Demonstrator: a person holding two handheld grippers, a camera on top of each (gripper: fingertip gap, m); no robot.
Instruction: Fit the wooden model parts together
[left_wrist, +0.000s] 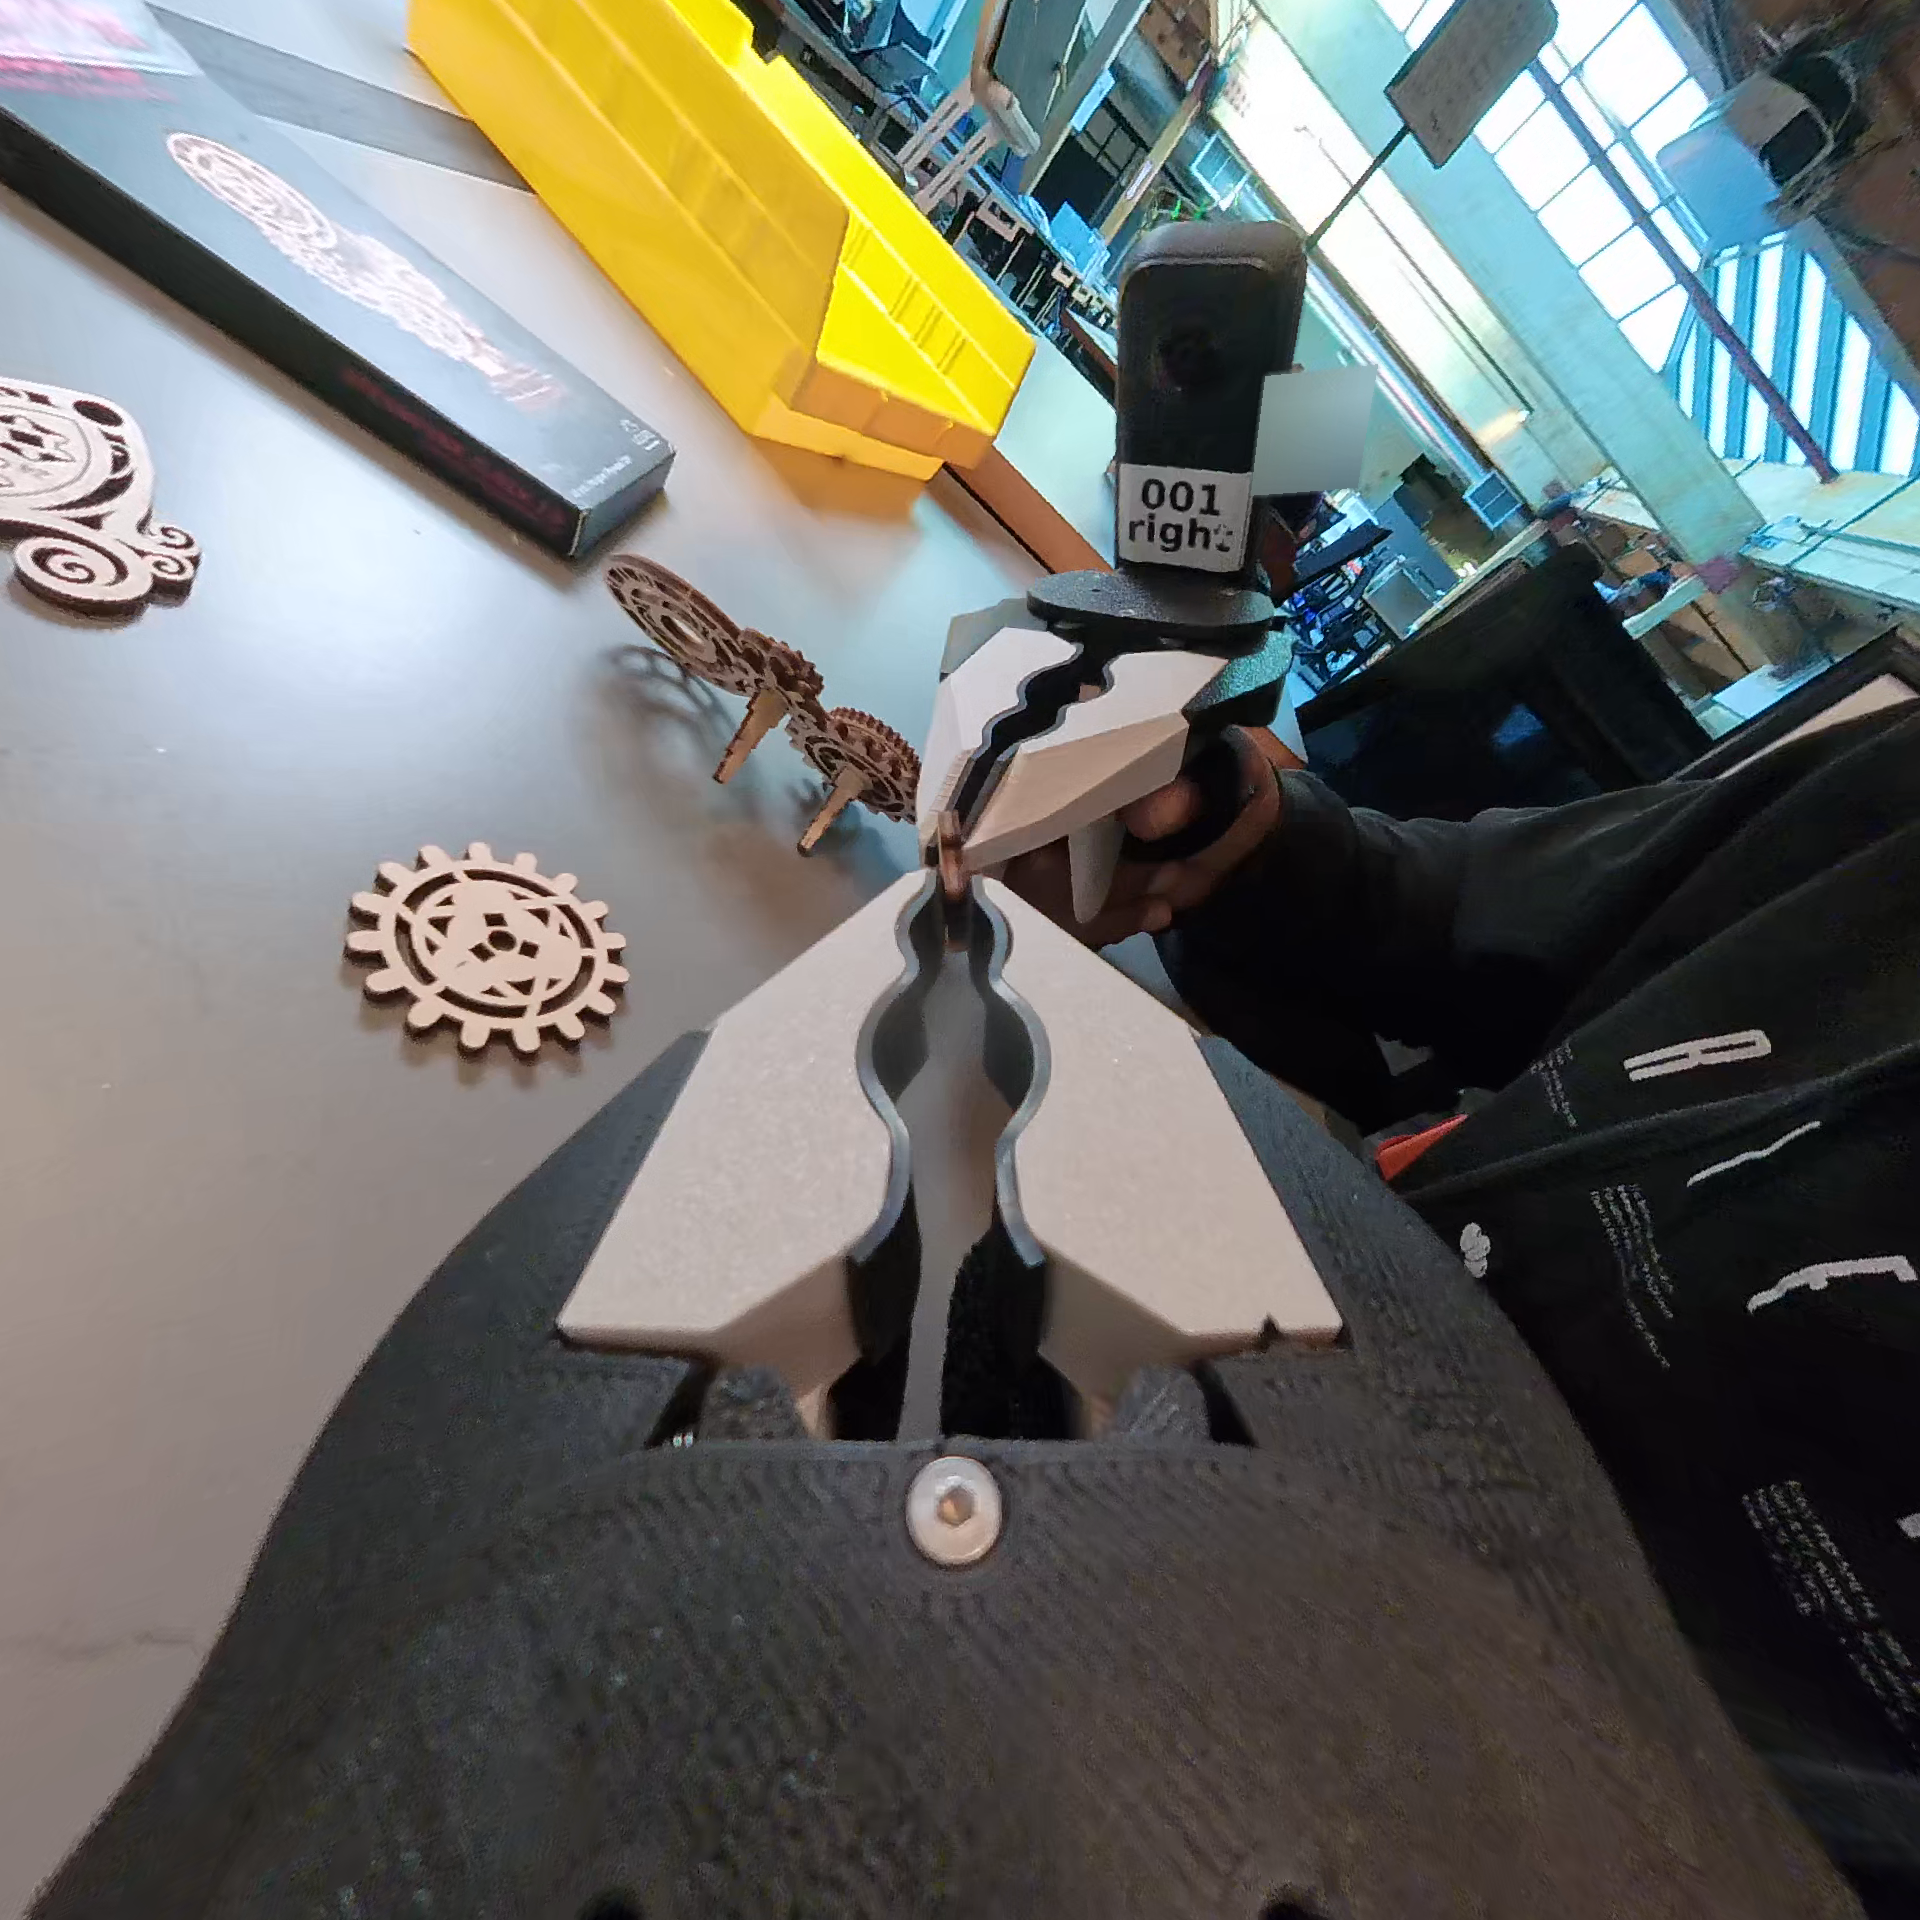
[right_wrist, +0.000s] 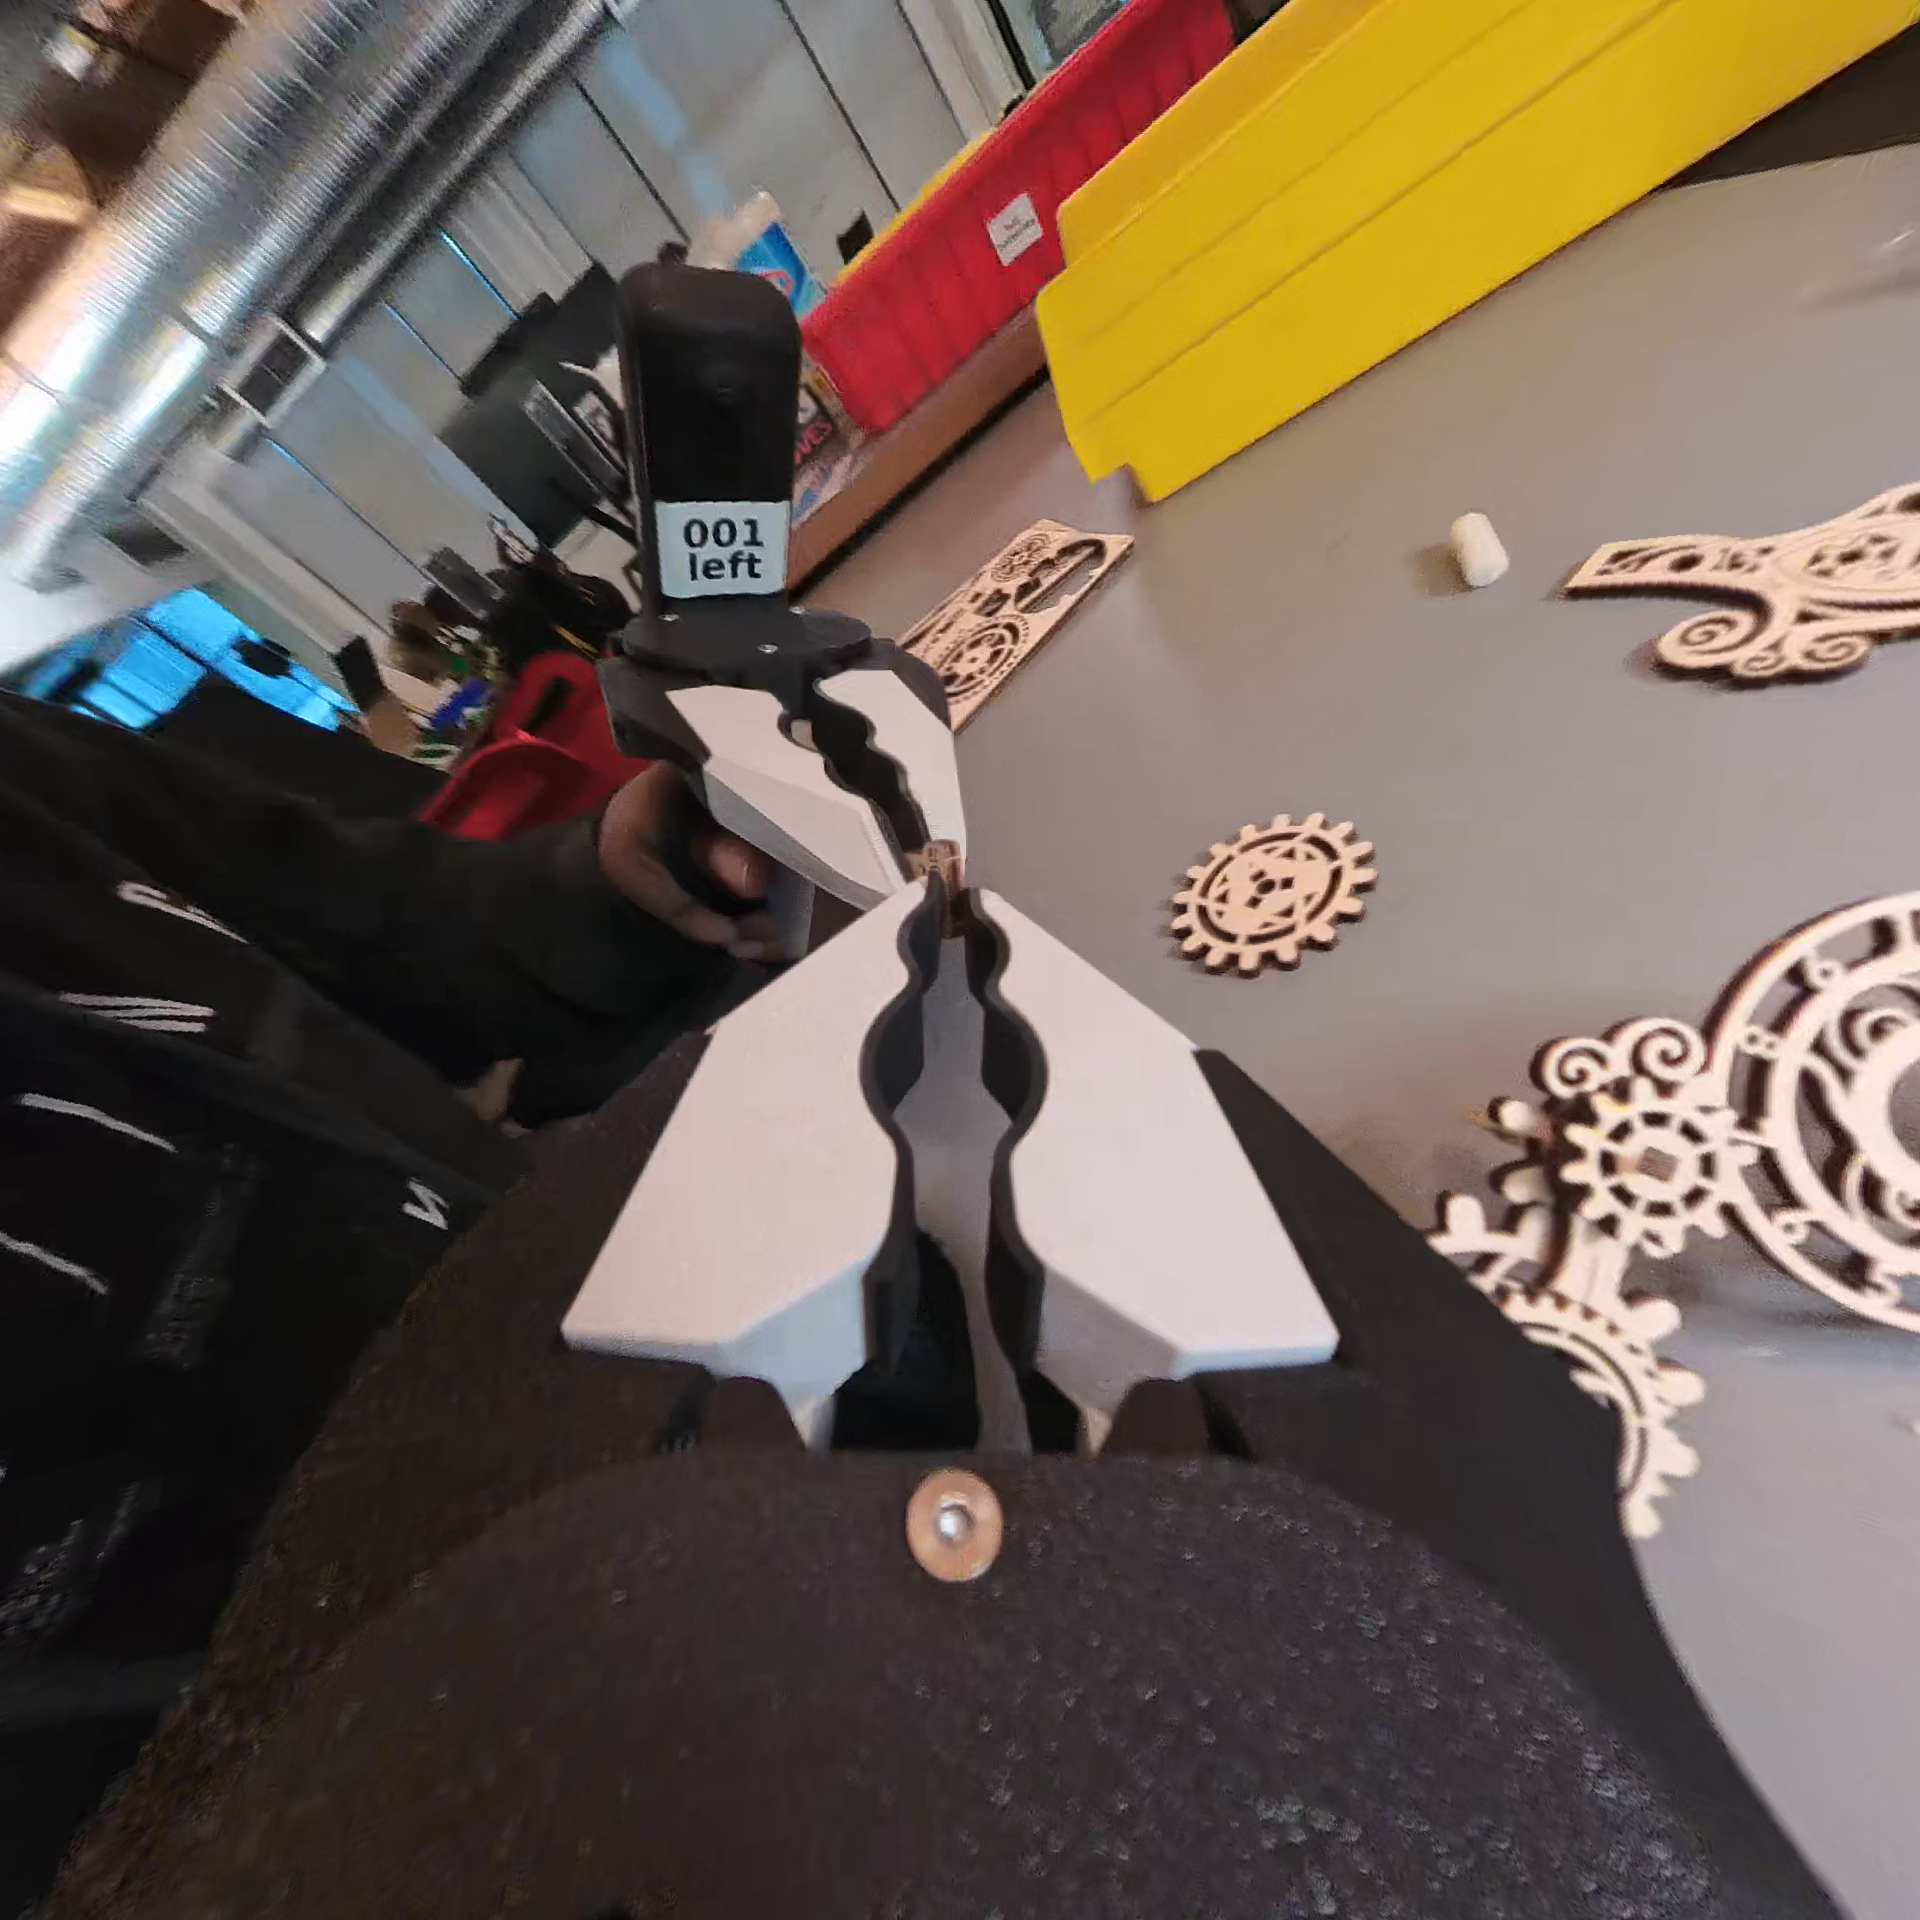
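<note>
My left gripper (left_wrist: 951, 902) and right gripper (right_wrist: 945, 899) meet tip to tip above the grey table (left_wrist: 260, 1143). A small wooden part (left_wrist: 950, 920) is pinched in the left tips. The right gripper (left_wrist: 943, 836) faces it, and its tips also pinch a small wooden piece (right_wrist: 940, 871). The two pieces touch; I cannot tell if they are joined. The left gripper also shows in the right wrist view (right_wrist: 928, 847). A loose wooden gear (left_wrist: 486, 945) (right_wrist: 1273, 894) lies flat nearby. A partly built gear model (left_wrist: 769, 686) (right_wrist: 1662, 1153) stands on the table.
An ornate flat wooden piece (left_wrist: 73, 499) (right_wrist: 1787, 592), a black box (left_wrist: 343, 301), a yellow bin (left_wrist: 727, 208) (right_wrist: 1351, 260), a red bin (right_wrist: 935, 270), a cut-out wooden sheet (right_wrist: 1018, 603) and a small white cylinder (right_wrist: 1477, 549) are around. A person's dark sleeve (left_wrist: 1455, 935) is close by. My two grippers' fingertips are within a few centimetres of each other. The right tips stand about 8 centimeters off the loose wooden gear (right_wrist: 1273, 894). My left wrist view (left_wrist: 518, 930) looks at it from another angle.
</note>
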